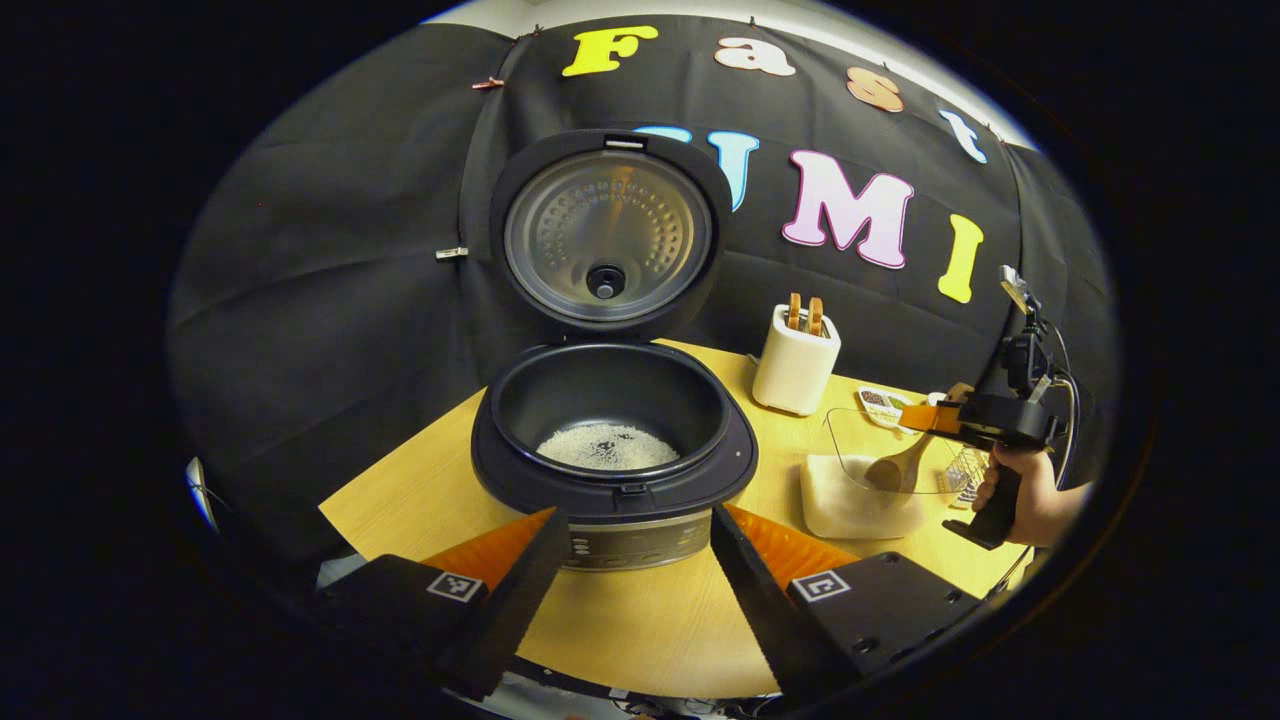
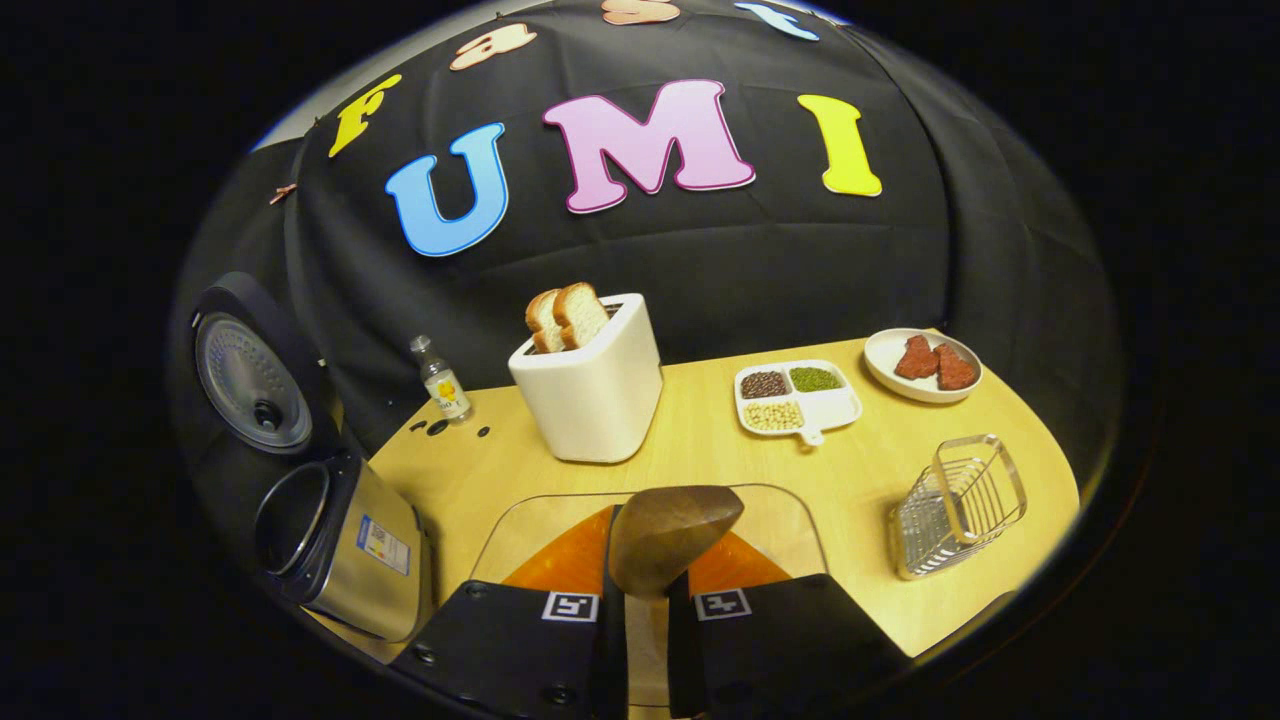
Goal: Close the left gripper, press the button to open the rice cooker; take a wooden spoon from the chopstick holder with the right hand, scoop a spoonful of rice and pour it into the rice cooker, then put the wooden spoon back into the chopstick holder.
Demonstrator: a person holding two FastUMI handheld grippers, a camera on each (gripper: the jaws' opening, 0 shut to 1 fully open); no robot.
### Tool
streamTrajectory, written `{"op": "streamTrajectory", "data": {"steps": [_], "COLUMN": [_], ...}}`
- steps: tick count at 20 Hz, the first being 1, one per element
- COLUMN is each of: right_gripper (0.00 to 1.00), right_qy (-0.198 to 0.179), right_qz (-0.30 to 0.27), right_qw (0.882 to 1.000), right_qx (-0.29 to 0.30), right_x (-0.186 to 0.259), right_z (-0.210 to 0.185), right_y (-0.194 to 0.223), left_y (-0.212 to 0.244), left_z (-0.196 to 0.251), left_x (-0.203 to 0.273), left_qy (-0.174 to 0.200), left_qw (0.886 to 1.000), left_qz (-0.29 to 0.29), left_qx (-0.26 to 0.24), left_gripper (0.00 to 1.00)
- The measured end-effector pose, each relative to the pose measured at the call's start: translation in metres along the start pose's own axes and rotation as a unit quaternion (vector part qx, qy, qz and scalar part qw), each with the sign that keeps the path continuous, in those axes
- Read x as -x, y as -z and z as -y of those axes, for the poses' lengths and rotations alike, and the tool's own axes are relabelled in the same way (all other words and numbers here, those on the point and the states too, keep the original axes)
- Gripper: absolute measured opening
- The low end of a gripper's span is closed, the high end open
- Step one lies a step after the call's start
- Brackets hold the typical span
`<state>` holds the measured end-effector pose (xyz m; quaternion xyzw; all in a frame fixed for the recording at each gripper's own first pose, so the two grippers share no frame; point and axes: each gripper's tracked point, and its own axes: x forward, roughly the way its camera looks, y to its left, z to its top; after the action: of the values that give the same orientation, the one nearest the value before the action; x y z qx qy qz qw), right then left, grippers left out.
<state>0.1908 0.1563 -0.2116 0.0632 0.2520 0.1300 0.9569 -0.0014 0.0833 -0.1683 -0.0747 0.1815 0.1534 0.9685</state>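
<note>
Rice cooker [image 1: 612, 470]: black body, silver front panel, shiny dimpled metal inside lid [image 1: 607, 235]. Rice [image 1: 607, 447] in my view white, speckled dark at centre. Surface [image 2: 700, 440] pale wood grain. Toaster [image 2: 592, 395] cream, bread [image 2: 566, 316] tan-crusted. Wooden spoon [image 2: 668, 535] between my fingers dark brown. Divided dish [image 2: 800, 404] white; fillings brown, green, beige. Plate [image 2: 922, 365] white, red pieces. Wire chopstick holder [image 2: 958, 505] silver.

The right gripper [image 2: 645, 610] clamps the spoon [image 2: 668, 535] over a glass bowl [image 2: 510, 525]; the open cooker [image 2: 330, 540] stands left; the toaster [image 2: 592, 385] beyond.
</note>
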Motion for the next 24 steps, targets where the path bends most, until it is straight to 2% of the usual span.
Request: {"op": "streamTrajectory", "data": {"steps": [1, 3, 4, 5, 6, 9, 11, 12, 13, 15, 19, 24], "right_gripper": [0.2, 0.2, 0.16, 0.2, 0.2, 0.21, 0.2, 0.15, 0.2, 0.2, 0.2, 0.2], "right_qy": [-0.004, -0.012, -0.017, -0.019, -0.02, -0.022, -0.022, -0.02, -0.016, -0.001, 0.039, 0.061], "right_qz": [-0.006, -0.025, -0.034, -0.042, -0.048, -0.058, -0.059, -0.058, -0.058, -0.054, -0.045, -0.034], "right_qw": [1.0, 0.999, 0.998, 0.996, 0.995, 0.992, 0.99, 0.989, 0.988, 0.984, 0.968, 0.939], "right_qx": [-0.008, -0.039, -0.055, -0.07, -0.081, -0.108, -0.13, -0.137, -0.145, -0.172, -0.242, -0.338], "right_x": [-0.001, -0.003, -0.003, -0.003, -0.004, 0.002, 0.005, 0.006, 0.007, 0.009, 0.021, 0.037], "right_z": [-0.007, -0.021, -0.03, -0.036, -0.039, -0.05, -0.051, -0.047, -0.041, -0.025, 0.013, 0.045], "right_y": [0.002, 0.008, 0.009, 0.01, 0.01, 0.009, 0.006, 0.004, 0.003, 0.002, 0.002, -0.01], "left_y": [0.001, -0.002, -0.004, -0.005, -0.007, -0.01, -0.011, -0.012, -0.014, -0.019, -0.032, -0.043], "left_z": [-0.004, -0.009, -0.013, -0.016, -0.018, -0.024, -0.027, -0.029, -0.031, -0.034, -0.039, -0.042], "left_x": [0.001, 0.006, 0.008, 0.01, 0.012, 0.016, 0.019, 0.02, 0.021, 0.024, 0.028, 0.029], "left_qy": [-0.003, -0.002, -0.002, -0.001, -0.001, 0.0, 0.001, 0.002, 0.002, 0.002, 0.004, 0.012], "left_qw": [1.0, 1.0, 1.0, 1.0, 1.0, 1.0, 1.0, 1.0, 1.0, 1.0, 0.999, 0.999], "left_qz": [0.0, 0.004, 0.007, 0.008, 0.009, 0.014, 0.018, 0.019, 0.021, 0.026, 0.037, 0.049], "left_qx": [-0.004, -0.008, -0.007, -0.005, -0.001, 0.015, 0.018, 0.016, 0.013, 0.009, 0.003, -0.011], "left_gripper": [0.96, 0.96, 0.96, 0.96, 0.94, 0.96, 0.96, 0.96, 0.96, 0.96, 0.96, 0.96]}}
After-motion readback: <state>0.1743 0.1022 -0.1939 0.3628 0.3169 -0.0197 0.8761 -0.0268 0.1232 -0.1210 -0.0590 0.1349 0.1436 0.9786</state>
